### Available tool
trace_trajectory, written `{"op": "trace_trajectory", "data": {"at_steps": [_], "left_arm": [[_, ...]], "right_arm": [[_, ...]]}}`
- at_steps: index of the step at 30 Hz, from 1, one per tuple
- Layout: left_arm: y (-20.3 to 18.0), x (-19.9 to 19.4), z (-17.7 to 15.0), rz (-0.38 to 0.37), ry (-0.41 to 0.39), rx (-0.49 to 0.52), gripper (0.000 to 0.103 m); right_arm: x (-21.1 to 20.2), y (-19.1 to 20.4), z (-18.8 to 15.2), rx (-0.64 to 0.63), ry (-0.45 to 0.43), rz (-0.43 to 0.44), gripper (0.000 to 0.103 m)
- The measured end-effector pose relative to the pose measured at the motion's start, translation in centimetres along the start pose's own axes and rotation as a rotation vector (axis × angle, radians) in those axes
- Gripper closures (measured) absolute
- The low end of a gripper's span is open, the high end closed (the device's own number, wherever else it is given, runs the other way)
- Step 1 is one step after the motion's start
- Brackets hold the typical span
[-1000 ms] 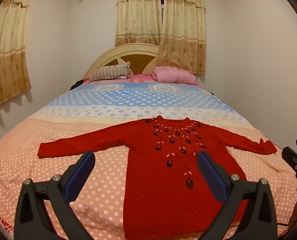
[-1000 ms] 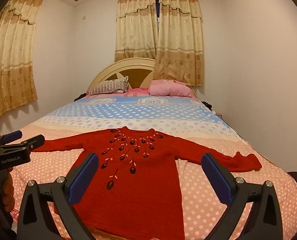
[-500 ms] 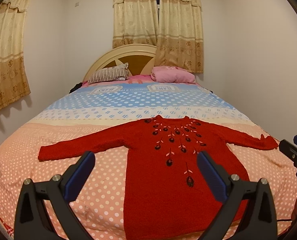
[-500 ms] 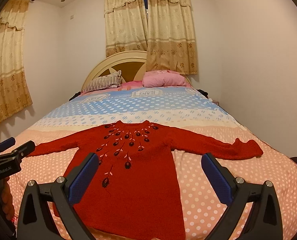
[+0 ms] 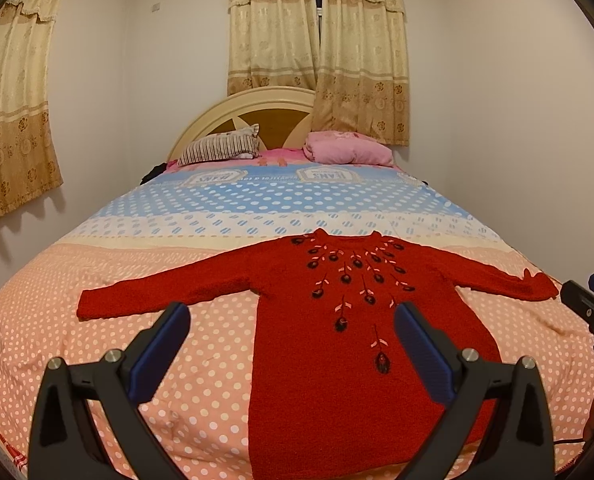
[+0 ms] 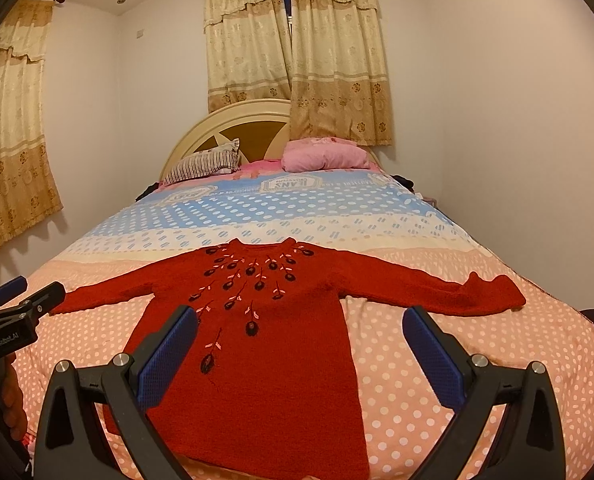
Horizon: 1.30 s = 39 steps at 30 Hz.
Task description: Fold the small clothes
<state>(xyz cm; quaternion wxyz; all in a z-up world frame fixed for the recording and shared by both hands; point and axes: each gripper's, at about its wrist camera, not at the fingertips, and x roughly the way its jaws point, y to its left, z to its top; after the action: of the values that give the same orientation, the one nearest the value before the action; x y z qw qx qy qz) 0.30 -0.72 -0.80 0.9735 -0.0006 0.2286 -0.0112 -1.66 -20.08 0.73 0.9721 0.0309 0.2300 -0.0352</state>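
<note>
A red knitted sweater (image 5: 337, 344) with dark embroidered flowers lies flat, front up, on the near part of the bed, both sleeves spread out sideways; it also shows in the right wrist view (image 6: 265, 344). My left gripper (image 5: 289, 332) is open and empty, held above the sweater's lower left part. My right gripper (image 6: 301, 336) is open and empty, above the sweater's lower right part. The right gripper's tip (image 5: 585, 308) shows at the right edge of the left wrist view. The left gripper (image 6: 13, 320) shows at the left edge of the right wrist view.
The bed (image 5: 97, 344) has a polka-dot cover, peach near me and blue further back. A striped pillow (image 5: 221, 148) and a pink pillow (image 5: 349, 150) lie by the headboard (image 5: 257, 108). Walls stand close on both sides, with curtains (image 5: 317, 48) behind.
Both grippers have drifted slightly, so the views tilted down a little toward the sweater. The sweater has not moved and both grippers stay open.
</note>
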Motion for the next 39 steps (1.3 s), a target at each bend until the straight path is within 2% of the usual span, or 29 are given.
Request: {"op": "trace_trajectory", "data": {"at_steps": [21, 39], "left_arm": [[-0.1, 0.2, -0.3, 0.001, 0.004, 0.002, 0.0], [-0.3, 2.0, -1.0, -0.008, 0.049, 0.01, 0.0]], "right_arm": [[0.2, -0.3, -0.1, 0.007, 0.008, -0.001, 0.001], [1.9, -1.1, -1.2, 0.019, 0.047, -0.011, 0.001]]}}
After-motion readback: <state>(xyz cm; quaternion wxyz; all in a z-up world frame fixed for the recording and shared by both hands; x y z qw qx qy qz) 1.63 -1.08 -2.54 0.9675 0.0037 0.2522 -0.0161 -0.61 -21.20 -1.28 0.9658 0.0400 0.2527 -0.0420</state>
